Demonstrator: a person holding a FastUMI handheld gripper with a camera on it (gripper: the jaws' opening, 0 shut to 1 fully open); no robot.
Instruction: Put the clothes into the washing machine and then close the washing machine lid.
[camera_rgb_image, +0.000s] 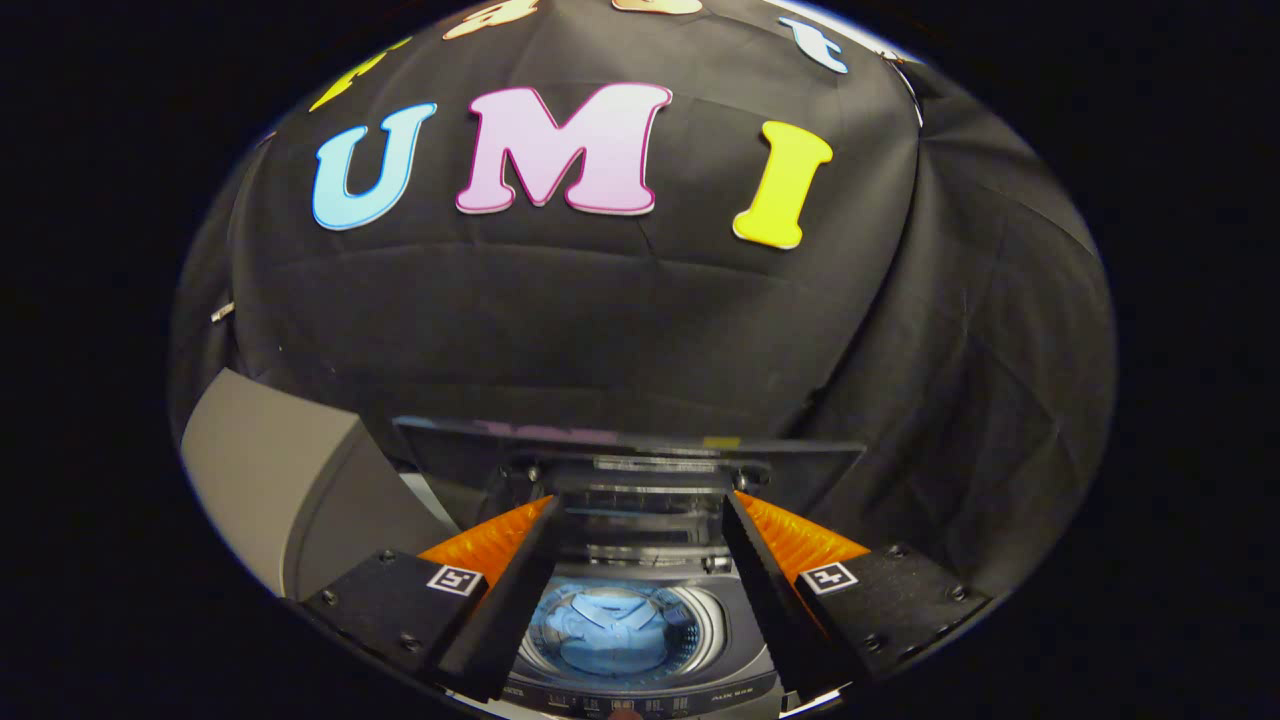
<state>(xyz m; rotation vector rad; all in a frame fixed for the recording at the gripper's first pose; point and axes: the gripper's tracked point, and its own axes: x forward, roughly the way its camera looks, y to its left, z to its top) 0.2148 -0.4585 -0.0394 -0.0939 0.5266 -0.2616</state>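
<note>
A top-loading washing machine (640, 690) stands below and ahead of my gripper (640, 505). Its round drum (700, 625) holds a light blue shirt (610, 625), which I see between the two fingers. The glass lid (630, 450) is folded up at the back of the machine, just beyond the fingertips (745, 510). My gripper is open, with a wide gap and nothing between its fingers. It hovers above the drum opening without touching the machine.
A grey box-like object (280, 480) stands to the left of the washer. The machine's control panel (620, 705) runs along its near edge. Black cloth walls close the booth behind and to the right.
</note>
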